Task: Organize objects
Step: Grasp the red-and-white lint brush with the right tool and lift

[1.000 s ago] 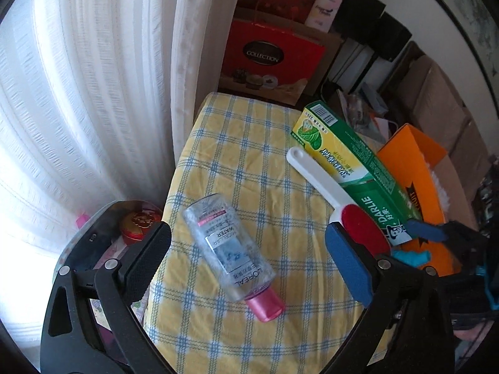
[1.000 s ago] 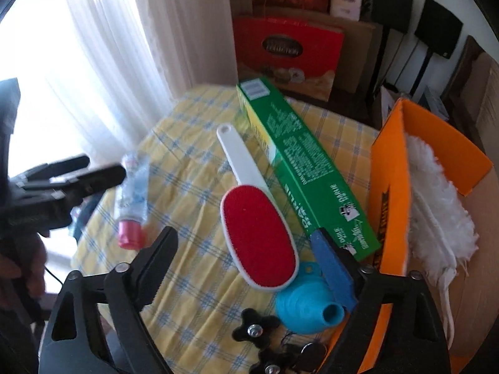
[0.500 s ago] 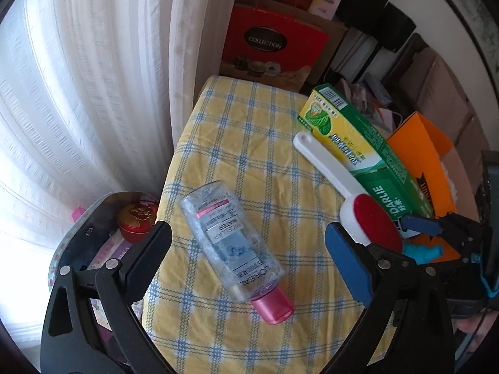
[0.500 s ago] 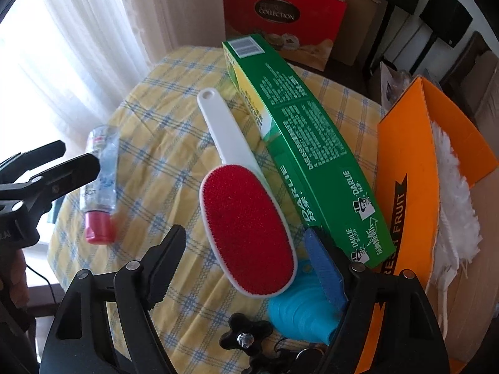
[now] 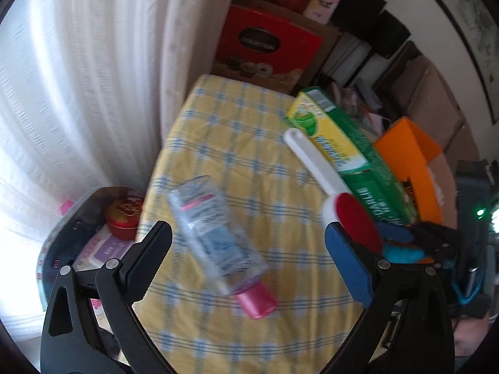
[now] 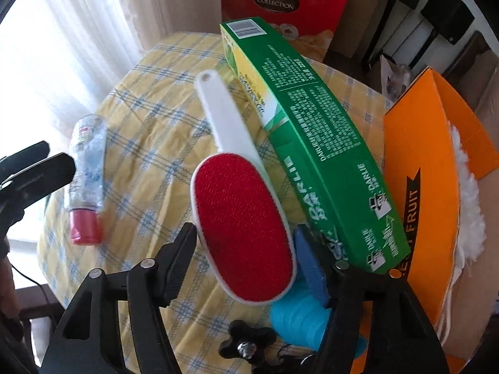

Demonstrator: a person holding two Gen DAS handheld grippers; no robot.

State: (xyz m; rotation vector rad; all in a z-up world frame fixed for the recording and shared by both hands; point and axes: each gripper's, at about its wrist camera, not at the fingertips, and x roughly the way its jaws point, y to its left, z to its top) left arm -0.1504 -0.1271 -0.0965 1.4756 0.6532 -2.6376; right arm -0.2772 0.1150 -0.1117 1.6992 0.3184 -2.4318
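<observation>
On the desk (image 6: 146, 118), which wears a yellow-and-blue checked cloth, a lint brush (image 6: 240, 233) lies flat with its red pad up. Its long axis runs from near to far: the red head sits nearest the camera and the white handle points away, tilted a little left, toward the curtain (image 6: 103, 31). A green box (image 6: 315, 143) lies just beside it on the right, roughly parallel. The right gripper (image 6: 243, 249) straddles the red head, its jaws closing with the head between them, not yet pressing it. The left gripper (image 5: 249, 240) hangs spread over a clear bottle (image 5: 215, 233), whose pink cap points toward the near desk edge.
</observation>
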